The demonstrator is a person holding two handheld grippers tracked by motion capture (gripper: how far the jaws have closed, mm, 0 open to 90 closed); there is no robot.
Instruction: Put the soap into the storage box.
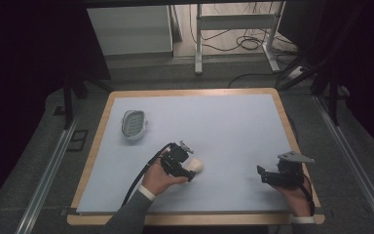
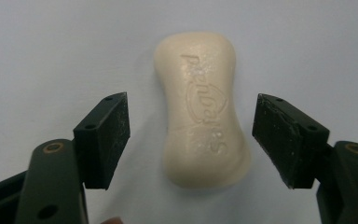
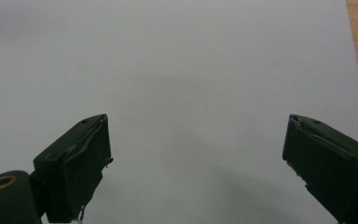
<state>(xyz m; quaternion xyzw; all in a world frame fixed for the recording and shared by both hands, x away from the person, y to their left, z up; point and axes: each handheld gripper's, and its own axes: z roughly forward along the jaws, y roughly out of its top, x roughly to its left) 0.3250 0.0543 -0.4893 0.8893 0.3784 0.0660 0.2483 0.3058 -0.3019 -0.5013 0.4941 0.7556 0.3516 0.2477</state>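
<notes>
The left hand-held gripper (image 2: 191, 135) is spread, its 2 jaws straddling the soap bar (image 2: 203, 109) lying flat on the table (image 1: 233, 122) without touching it. Best centre on the narrow waist, then squeeze gently; soap slips. The right hand-held gripper (image 3: 196, 163) hangs spread, holding nothing.

Lab: dark curtains (image 1: 24, 58); floor cables (image 1: 243, 41); rails (image 1: 48, 175)

In the high view, the left gripper (image 1: 185, 168) covers the near end of the soap bar (image 1: 196, 165) at lower centre. The raised lettering on the soap is legible only in part in the left gripper view. The slotted dish (image 1: 134, 124), upper left on the counter (image 1: 224, 126), is too small to read in detail. Both forearms are cut off by the bottom edge.
</notes>
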